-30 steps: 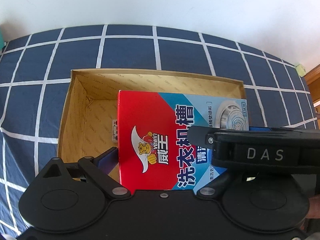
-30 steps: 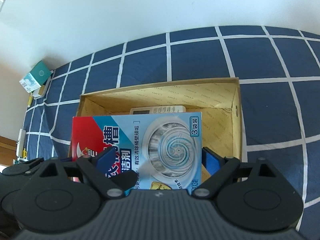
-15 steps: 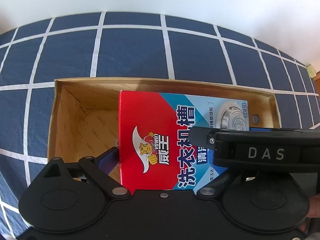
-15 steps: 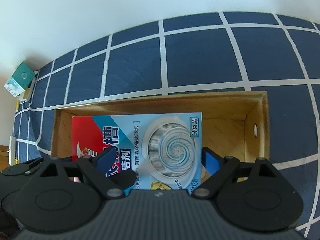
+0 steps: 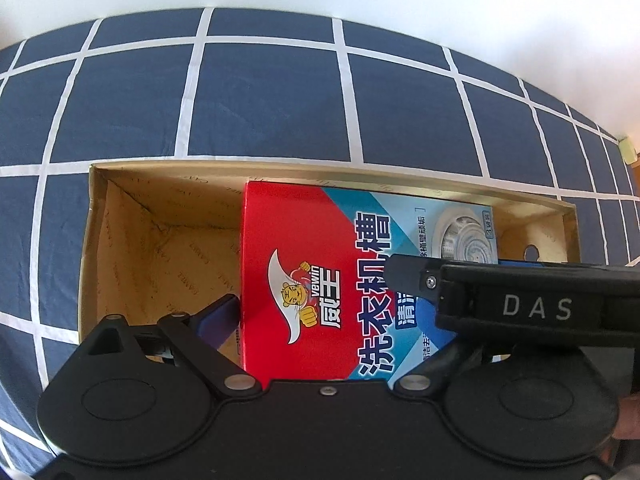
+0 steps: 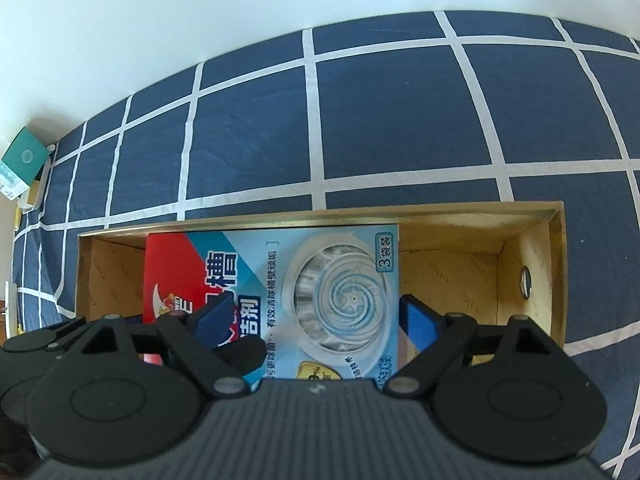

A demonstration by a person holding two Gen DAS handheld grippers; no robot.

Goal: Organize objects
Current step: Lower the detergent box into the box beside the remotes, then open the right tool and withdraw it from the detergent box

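The detergent box (image 5: pixel 320 280), gripped between both tongs, left (image 5: pixel 320 322) and right (image 6: pixel 316 320), the right's jaws closing, has been lowered into the cardboard box (image 5: pixel 128 240) at frame centre; release seems next.

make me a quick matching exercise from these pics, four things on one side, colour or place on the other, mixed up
Things:
1. cleaner box
2. cardboard box
3. bedsheet
4. teal packet

Descriptions:
A. navy with white grid lines
B. red and light blue, held between both grippers
C. off the sheet's far left edge, in the right wrist view
D. tan, open-topped, lying on the sheet

Pairs: 1-B, 2-D, 3-A, 4-C
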